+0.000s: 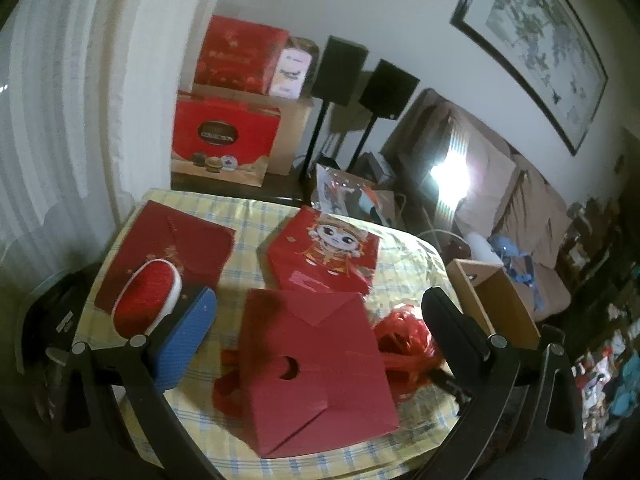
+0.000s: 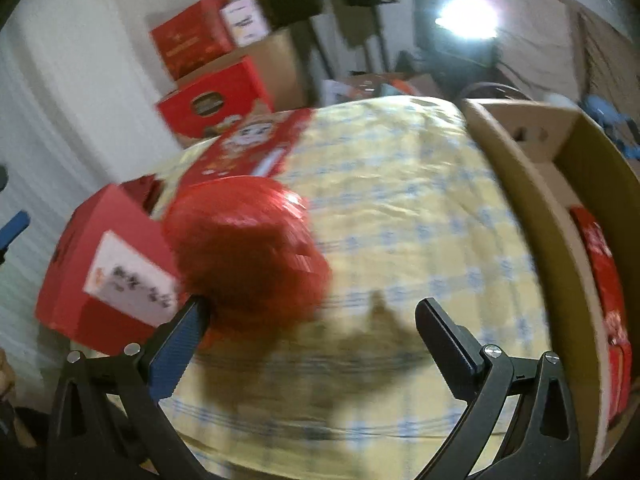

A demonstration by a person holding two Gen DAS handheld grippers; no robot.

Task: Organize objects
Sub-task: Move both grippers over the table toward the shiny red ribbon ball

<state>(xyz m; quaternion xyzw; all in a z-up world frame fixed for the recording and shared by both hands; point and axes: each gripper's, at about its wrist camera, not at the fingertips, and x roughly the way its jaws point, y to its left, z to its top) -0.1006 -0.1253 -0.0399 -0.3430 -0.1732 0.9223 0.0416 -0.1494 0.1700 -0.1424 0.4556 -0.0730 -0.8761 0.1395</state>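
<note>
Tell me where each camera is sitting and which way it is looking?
Left wrist: sits on the left tool, looking across the checked tablecloth at the plain red box; both open fingers show.
Right wrist: sits on the right tool, looking over the same cloth at the red bag and cardboard box; both open fingers show.
Shared: the cartoon box, tablecloth, red bag.
</note>
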